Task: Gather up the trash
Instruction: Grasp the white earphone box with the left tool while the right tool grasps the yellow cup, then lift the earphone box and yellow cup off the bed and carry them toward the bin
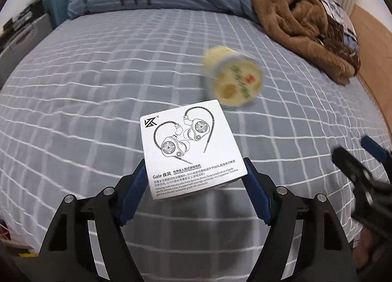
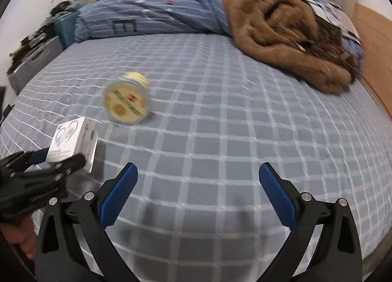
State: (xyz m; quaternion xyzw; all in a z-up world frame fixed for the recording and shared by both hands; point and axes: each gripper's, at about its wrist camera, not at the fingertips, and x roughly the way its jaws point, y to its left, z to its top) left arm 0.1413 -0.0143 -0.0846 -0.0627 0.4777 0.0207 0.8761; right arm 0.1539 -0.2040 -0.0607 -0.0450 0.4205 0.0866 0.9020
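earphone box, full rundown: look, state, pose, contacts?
The box is white, looks like cardboard, squarish and shallow. Its top face carries a line drawing of in-ear earphones, a logo at one corner, "Gale" and small Chinese and English text. It looks closed and undented. The left gripper clamps its near end between blue pads, holding it tilted above the checked sheet. Nothing else touches it; the yellow tub lies beyond.

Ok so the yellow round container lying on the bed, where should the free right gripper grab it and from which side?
Grip the yellow container across its curved side wall, coming from above. It lies on its side on the checked sheet with a flat end facing the open right gripper, so that end offers nothing to pinch. It looks blurred, possibly rolling.
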